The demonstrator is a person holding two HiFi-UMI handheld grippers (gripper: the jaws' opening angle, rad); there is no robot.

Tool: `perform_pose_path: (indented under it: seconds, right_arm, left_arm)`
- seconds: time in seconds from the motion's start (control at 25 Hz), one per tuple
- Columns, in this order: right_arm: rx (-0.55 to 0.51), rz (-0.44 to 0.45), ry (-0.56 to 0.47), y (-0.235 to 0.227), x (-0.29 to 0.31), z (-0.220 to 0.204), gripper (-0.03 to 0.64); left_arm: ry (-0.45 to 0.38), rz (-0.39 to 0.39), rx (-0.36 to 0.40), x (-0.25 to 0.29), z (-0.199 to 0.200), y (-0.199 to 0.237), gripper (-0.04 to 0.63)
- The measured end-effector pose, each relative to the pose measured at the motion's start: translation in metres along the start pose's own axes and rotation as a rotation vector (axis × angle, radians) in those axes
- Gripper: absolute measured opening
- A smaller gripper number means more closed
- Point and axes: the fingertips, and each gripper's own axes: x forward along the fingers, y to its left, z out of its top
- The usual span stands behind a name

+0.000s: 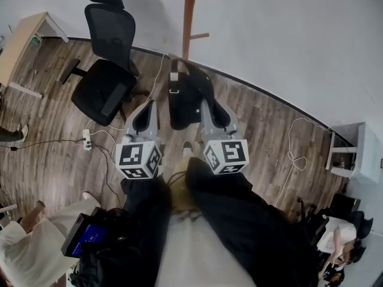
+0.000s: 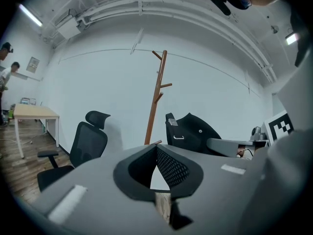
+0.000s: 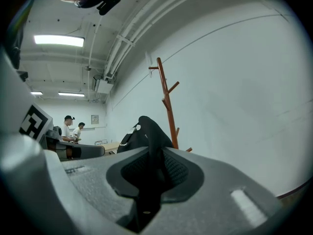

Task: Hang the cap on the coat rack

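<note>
A black cap (image 1: 185,97) with a strap buckle hangs in front of me, and my right gripper (image 1: 206,104) is shut on its right edge. In the right gripper view the cap's fabric (image 3: 146,133) runs up from between the pads. The brown wooden coat rack (image 1: 190,17) stands by the white wall just beyond the cap, with side pegs on its pole (image 3: 167,102). My left gripper (image 1: 148,107) sits left of the cap, apart from it, its fingertips meeting with nothing between them. From the left gripper view the cap (image 2: 195,133) lies right of the rack (image 2: 157,97).
A black office chair (image 1: 111,70) stands left of the rack. A light wooden desk (image 1: 21,37) is at the far left. Cables and a power strip (image 1: 87,140) lie on the wood floor. A white cabinet (image 1: 353,151) is at the right. People (image 3: 73,131) stand far back.
</note>
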Motion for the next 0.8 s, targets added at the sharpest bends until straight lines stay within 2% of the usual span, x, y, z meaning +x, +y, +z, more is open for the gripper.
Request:
perform_pose_path:
  seconds: [0.36,0.8]
  right_arm:
    - [-0.006,-0.077,0.047,-0.102,0.064,-0.013,0.049]
    - [-0.112,-0.144,0.133,-0.179,0.143,-0.046,0.049]
  left_arm:
    - [0.057,-0.016,0.017,0.097,-0.005,-0.017,0.003]
    - [0.105,0.029,0.007,0.124,-0.011,0.0,0.003]
